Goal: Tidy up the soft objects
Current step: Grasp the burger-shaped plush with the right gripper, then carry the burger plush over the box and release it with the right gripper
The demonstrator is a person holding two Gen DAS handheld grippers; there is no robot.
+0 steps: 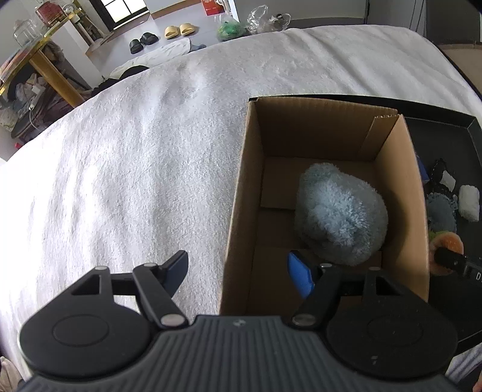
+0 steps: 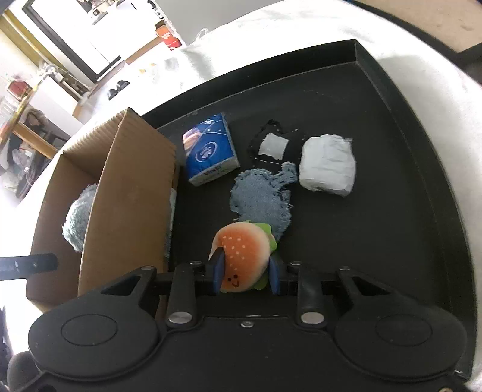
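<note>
A brown cardboard box (image 1: 241, 193) stands on the left part of a black tray (image 2: 391, 211) and holds a fluffy light-blue plush (image 1: 340, 208), also seen in the right wrist view (image 2: 76, 220). My left gripper (image 1: 241, 271) is open and empty, straddling the box's near left wall. My right gripper (image 2: 245, 271) is shut on a plush hamburger (image 2: 244, 256) with a smiley face, over the tray beside the box. On the tray lie a blue tissue pack (image 2: 209, 152), a denim patch (image 2: 262, 202), a black patch (image 2: 275, 144) and a white wad (image 2: 327, 164).
The tray rests on a white fluffy blanket (image 1: 135, 169). Beyond the blanket's edge are slippers (image 1: 180, 30), plastic bags (image 1: 262, 19) and a gold-framed shelf (image 1: 39, 51). My right gripper's tip (image 1: 452, 259) shows in the left wrist view.
</note>
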